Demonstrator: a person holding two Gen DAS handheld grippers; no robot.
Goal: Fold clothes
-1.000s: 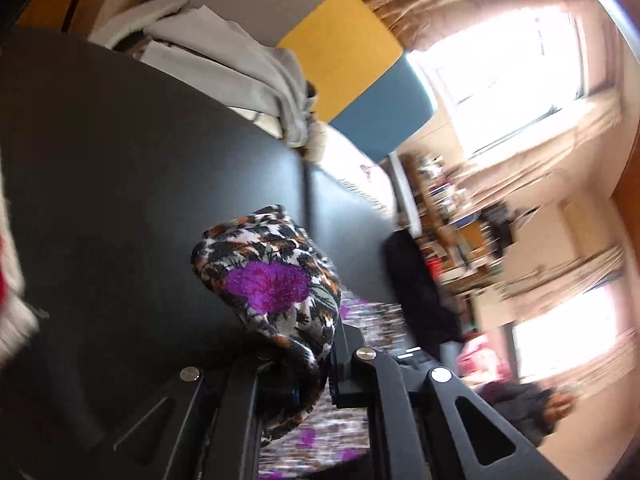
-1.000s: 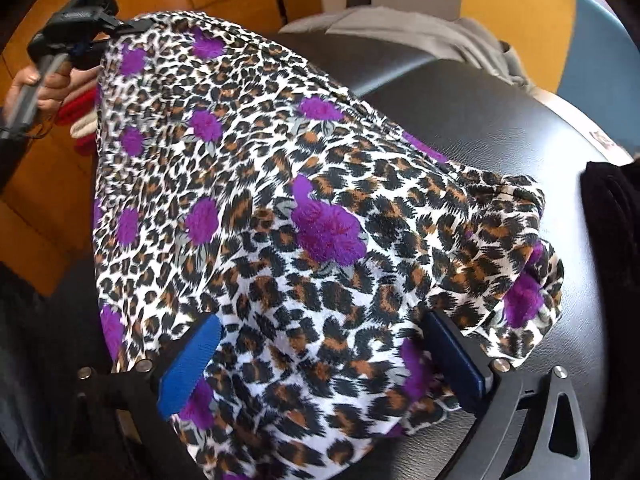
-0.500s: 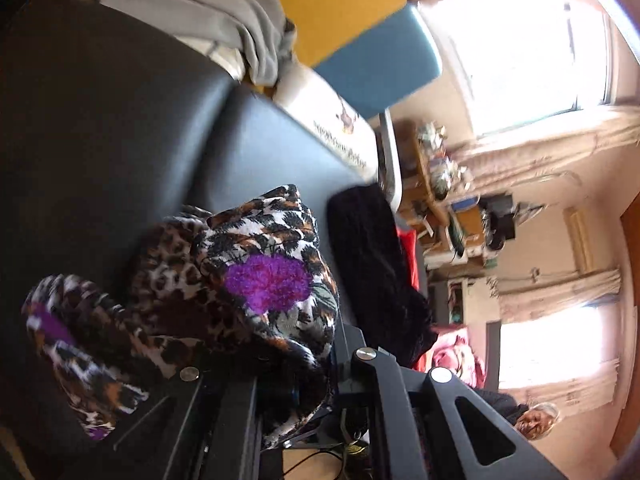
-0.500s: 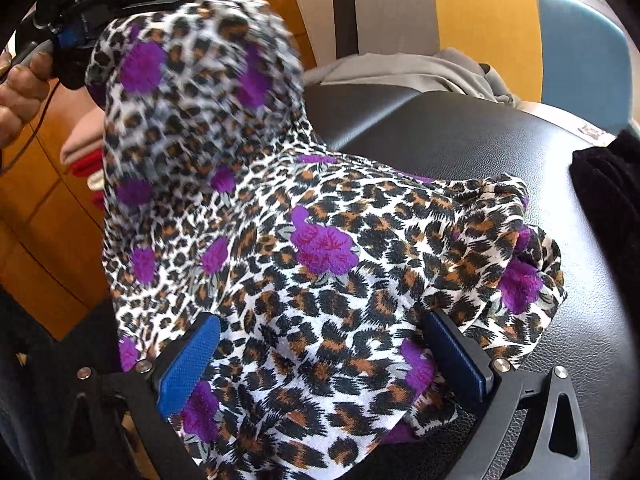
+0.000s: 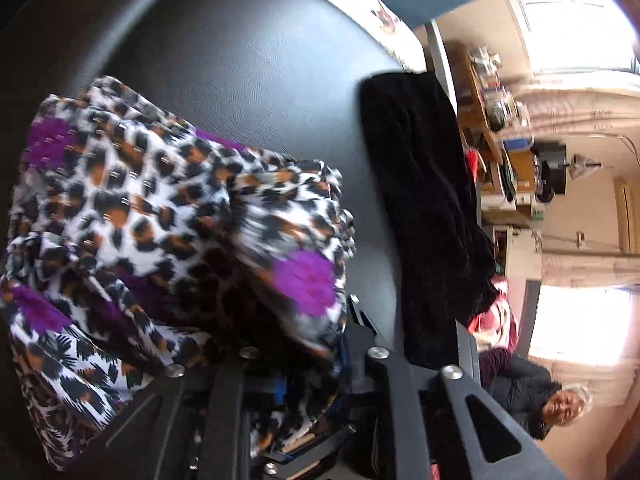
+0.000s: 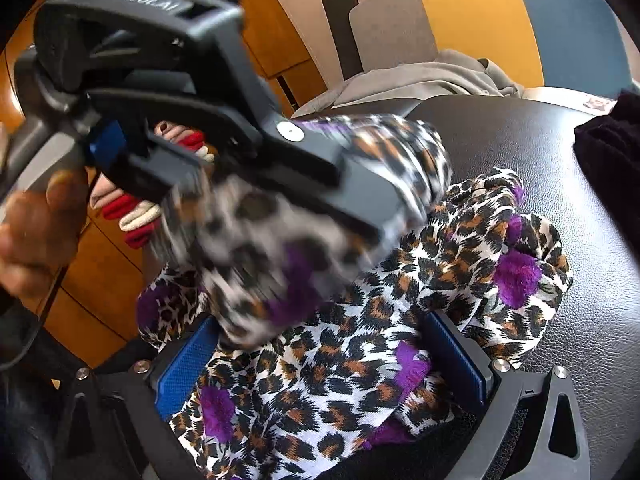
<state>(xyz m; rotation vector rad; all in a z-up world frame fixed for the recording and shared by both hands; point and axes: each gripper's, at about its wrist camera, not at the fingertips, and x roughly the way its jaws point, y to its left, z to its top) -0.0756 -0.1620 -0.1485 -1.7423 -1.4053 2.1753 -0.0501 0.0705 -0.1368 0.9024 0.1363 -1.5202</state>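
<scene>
A leopard-print garment with purple flowers (image 6: 472,264) lies bunched on the black leather surface (image 6: 592,216). My left gripper (image 5: 304,344) is shut on one edge of the garment (image 5: 160,200) and holds it over the rest of the cloth; it also shows in the right wrist view (image 6: 400,208), above the pile. My right gripper (image 6: 328,356) is open, its blue pads (image 6: 456,356) on either side of the cloth, which lies between them.
A black garment (image 5: 424,208) lies at the right side of the surface. A grey garment (image 6: 424,80) is piled at the back by a grey, yellow and blue chair back (image 6: 480,12). Folded red and white clothes (image 6: 136,216) sit at left by wooden cabinets.
My left gripper has swung the held edge of the garment from the far left across and down over the pile, close in front of my right gripper. The right gripper has stayed put.
</scene>
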